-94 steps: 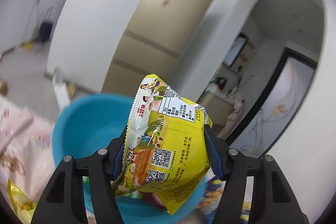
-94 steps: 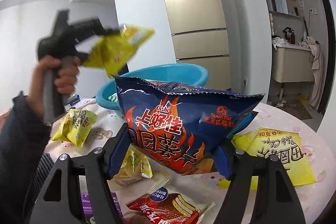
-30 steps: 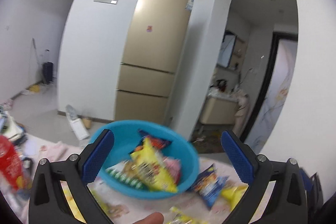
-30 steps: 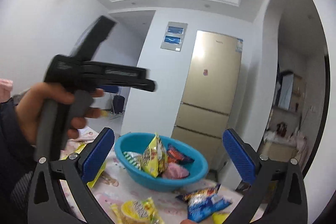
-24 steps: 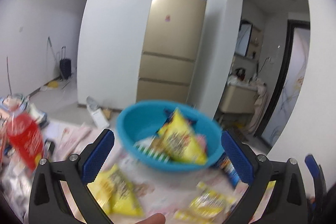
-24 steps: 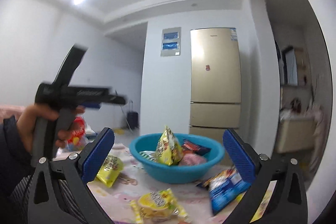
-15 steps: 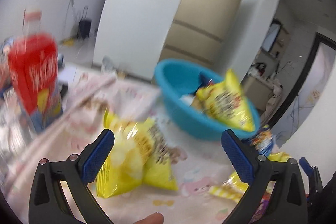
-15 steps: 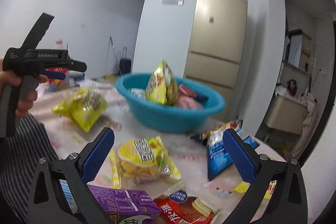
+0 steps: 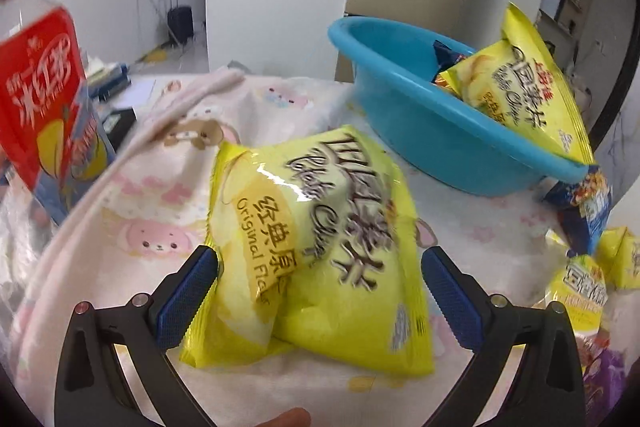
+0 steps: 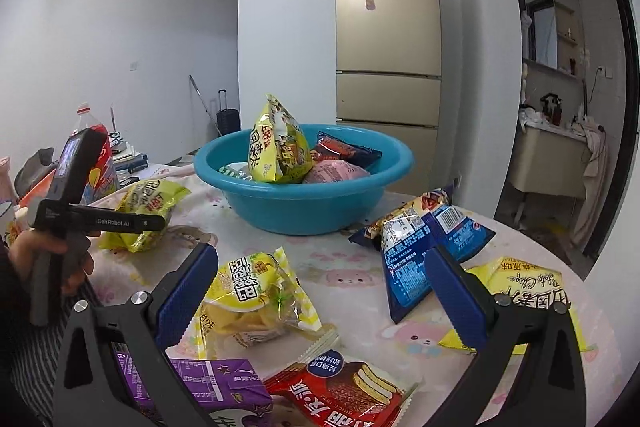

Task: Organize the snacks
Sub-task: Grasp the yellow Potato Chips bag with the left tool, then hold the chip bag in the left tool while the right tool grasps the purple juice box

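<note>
Kitchen-ish room, gold fridge (image 10: 387,27) at the back, and a table (image 10: 352,267) with a pink cartoon cloth buried in snacks.

Your left gripper (image 9: 318,297) is empty and spread wide now. Three seconds ago it was pinching a yellow packet over the tub, so that one has been dropped in. It has since swung down low to the table, and a yellow chip bag (image 9: 320,247) sits right between the blue pads, which look close to the bag's sides but aren't squeezing it yet. That's my guess for your next pick. The bag is puffy and slick, so close on the body, not the crimped edge, or it may slide out.

Your right gripper (image 10: 320,297) is also empty and wide open. It had the blue chip bag before, and that's gone from the jaws too. It now hangs above a clear lemon-candy pack (image 10: 256,299), with a red wafer pack (image 10: 340,395) and a purple box (image 10: 200,395) closer in.

Further out, the blue tub (image 10: 304,203) already holds a tall yellow bag (image 10: 278,143), a dark red one and a pink one. Loose on the table near it are a blue bag (image 10: 416,247) and another yellow bag (image 10: 524,291) off to the right. A red-label bottle (image 9: 44,95) stands at the far left. So you're partway through, with plenty left.
</note>
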The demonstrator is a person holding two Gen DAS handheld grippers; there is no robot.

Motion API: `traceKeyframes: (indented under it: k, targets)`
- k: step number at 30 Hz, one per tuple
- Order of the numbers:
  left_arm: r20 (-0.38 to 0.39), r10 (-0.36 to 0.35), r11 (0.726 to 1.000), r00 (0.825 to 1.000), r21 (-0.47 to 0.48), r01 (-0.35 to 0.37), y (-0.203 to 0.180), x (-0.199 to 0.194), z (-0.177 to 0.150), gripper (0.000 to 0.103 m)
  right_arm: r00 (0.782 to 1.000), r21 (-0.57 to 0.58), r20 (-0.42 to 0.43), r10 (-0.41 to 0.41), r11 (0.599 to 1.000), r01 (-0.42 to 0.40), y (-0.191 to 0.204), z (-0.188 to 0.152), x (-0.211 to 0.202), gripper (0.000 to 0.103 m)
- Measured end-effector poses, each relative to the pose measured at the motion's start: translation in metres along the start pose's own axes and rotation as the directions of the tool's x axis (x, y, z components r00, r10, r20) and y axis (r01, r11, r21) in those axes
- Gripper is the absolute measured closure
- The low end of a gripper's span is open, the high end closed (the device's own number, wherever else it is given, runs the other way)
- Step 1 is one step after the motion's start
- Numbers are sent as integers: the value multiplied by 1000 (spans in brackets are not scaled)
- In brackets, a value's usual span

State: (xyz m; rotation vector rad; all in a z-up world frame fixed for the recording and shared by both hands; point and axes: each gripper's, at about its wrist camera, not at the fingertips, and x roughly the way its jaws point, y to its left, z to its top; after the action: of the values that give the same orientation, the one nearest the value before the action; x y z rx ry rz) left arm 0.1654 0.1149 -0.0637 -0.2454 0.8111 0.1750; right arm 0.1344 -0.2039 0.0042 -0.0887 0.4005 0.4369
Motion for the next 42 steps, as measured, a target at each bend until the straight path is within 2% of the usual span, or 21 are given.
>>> traceKeyframes:
  k: [8,9,10,15,17,19,22,26,31,36,42]
  targets:
    - [-47,-36,997,998,-69,33,13,11,-3,0,1000,9,-22,1,1000,0,-1,0,3,0]
    - [-52,-38,997,998,-69,34,14,12,-3,4,1000,10,-25,-1,1000,1,0,-1,4,0]
    - [-54,-36,997,998,-69,33,14,13,-2,13,1000,11,-27,-1,1000,2,-1,-1,4,0]
    - [-21,-53,997,998,-60,51,11,3,-3,27,999,41,-42,13,999,-11,-7,-2,6,0]
    - [-11,-74,996,997,-57,74,8,0,-3,27,998,57,-54,25,998,-22,-10,-2,8,0]
    - [9,-65,997,998,-43,66,4,-5,-4,28,994,77,-89,58,996,-52,-13,-4,17,0]
    - [66,-71,997,995,-24,73,-1,-18,-3,28,987,107,-133,91,991,-77,-17,-7,26,0]
    - [117,-60,998,991,-5,61,-8,-29,-2,28,980,106,-136,148,985,-134,-12,-7,20,0]
    - [112,-47,999,993,12,46,-10,-27,0,28,940,62,-179,291,957,-285,9,-10,6,0]
    - [93,-36,999,995,9,35,-9,-22,-1,28,904,-3,-237,355,931,-366,32,-18,1,0]
    - [87,-34,999,996,8,33,-10,-20,-2,28,836,81,-281,471,880,-468,30,-25,0,0]
